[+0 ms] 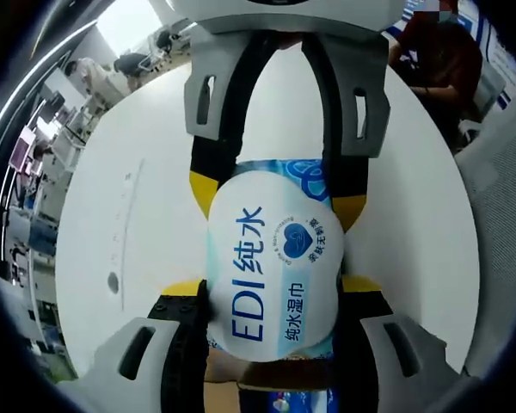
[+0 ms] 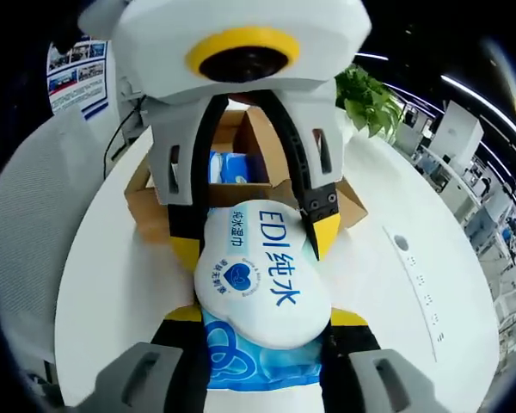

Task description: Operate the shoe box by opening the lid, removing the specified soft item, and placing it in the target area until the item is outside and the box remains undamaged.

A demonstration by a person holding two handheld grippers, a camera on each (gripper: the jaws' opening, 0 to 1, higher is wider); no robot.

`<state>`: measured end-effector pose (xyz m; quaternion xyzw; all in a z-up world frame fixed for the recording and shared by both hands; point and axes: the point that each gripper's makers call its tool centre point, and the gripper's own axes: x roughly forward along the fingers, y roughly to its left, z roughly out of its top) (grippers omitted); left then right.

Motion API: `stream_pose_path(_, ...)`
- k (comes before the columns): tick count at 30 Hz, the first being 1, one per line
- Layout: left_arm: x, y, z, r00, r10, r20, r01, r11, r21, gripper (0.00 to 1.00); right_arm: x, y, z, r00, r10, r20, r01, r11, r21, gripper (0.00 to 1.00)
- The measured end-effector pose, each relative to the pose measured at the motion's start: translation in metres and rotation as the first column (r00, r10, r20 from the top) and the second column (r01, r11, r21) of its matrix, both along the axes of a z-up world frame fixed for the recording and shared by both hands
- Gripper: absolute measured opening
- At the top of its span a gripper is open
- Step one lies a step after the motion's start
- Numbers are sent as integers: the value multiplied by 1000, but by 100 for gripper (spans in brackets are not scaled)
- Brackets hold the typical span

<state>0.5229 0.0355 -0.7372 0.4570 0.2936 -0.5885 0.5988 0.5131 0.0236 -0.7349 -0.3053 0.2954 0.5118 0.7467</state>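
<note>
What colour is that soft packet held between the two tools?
White and light blue wet-wipes packet with dark blue lettering; clearest in the right gripper view.

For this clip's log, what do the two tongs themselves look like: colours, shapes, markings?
Both tongs match. The left tongs and right tongs have light grey moulded shells with slot cut-outs, black inner arms and yellow fingertips. Seen head-on from the right gripper view, the left one carries a white housing with a yellow ring around it. No cables or printed markings are visible.
</note>
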Motion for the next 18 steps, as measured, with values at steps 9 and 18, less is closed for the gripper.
stream_pose_path(9, 2, 2, -10, 1000, -1, -4, 1, 1000, 9, 58, 3, 1, -11, 1000, -3, -4, 3, 1000, 4, 47)
stream_pose_path(18, 2, 2, -17, 1000, -9, -3, 9, 1000, 19, 58, 5, 1, -19, 1000, -9, -3, 9, 1000, 7, 47)
